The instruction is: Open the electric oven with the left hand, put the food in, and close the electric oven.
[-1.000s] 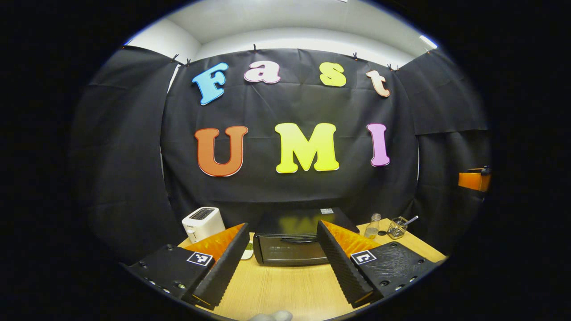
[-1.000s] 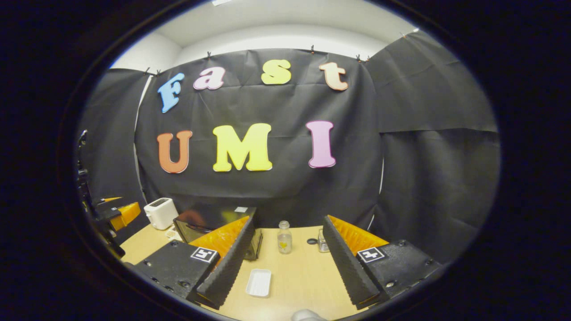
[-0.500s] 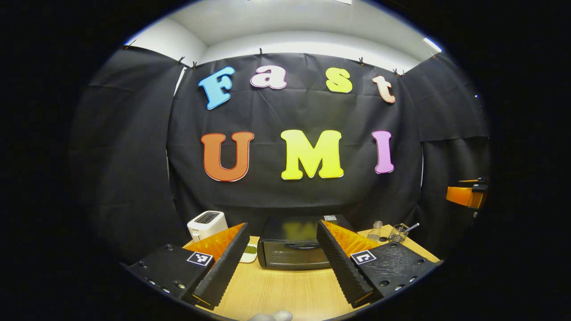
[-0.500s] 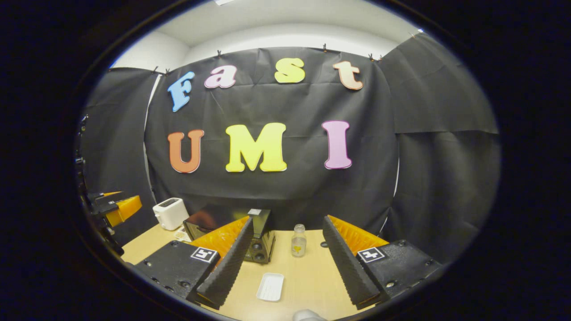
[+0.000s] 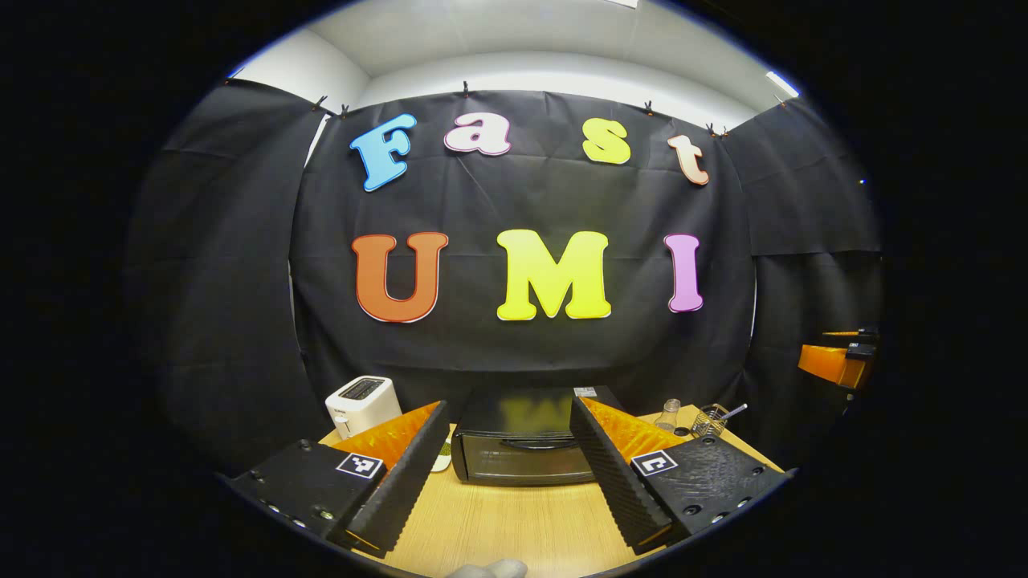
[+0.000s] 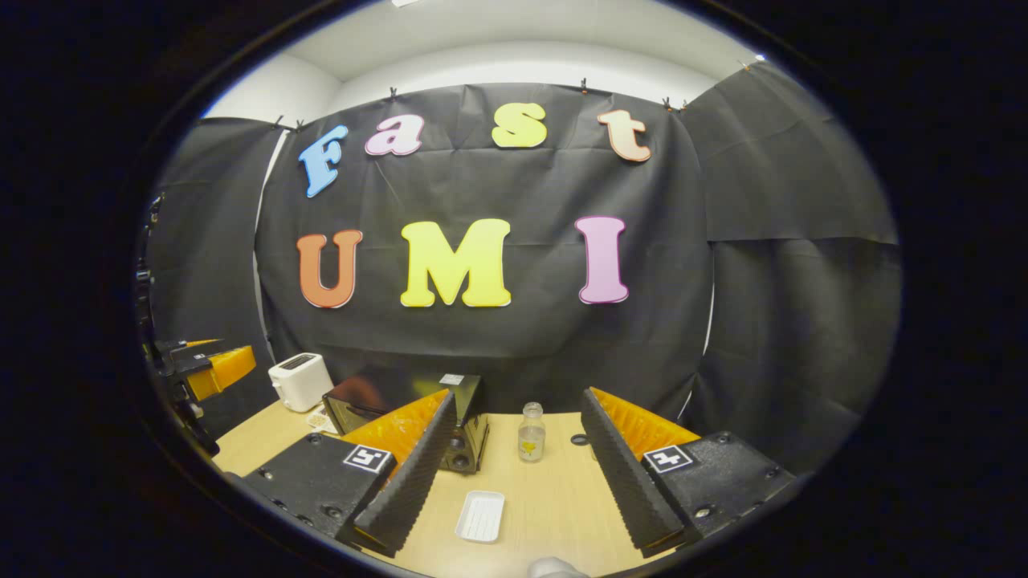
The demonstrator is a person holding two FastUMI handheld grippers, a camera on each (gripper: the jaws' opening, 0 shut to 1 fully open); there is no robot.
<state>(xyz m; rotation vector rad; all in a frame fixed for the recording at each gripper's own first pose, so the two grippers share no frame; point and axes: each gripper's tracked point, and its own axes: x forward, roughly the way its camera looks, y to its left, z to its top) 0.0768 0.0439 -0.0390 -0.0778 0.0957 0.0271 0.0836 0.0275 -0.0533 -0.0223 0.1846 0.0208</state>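
The black electric oven (image 5: 522,453) stands on the wooden table (image 5: 514,522) straight ahead in the left gripper view, door closed, its handle (image 5: 526,442) across the top of the door. My left gripper (image 5: 507,409) is open and empty, well short of the oven. A small white dish of food (image 5: 442,461) lies just left of the oven, half hidden behind one finger. In the right gripper view the oven (image 6: 377,401) is at the left, its knob side (image 6: 462,449) showing. My right gripper (image 6: 518,395) is open and empty above the table.
A white toaster (image 5: 363,404) stands at the back left. A small glass bottle (image 6: 530,433), a black lid (image 6: 580,439) and a wire basket (image 5: 711,419) sit right of the oven. An empty white tray (image 6: 480,516) lies on the table near my right gripper.
Both views have shifted slightly. The right gripper has turned a little leftward, bringing the oven's knob side into sight. Both grippers remain open.
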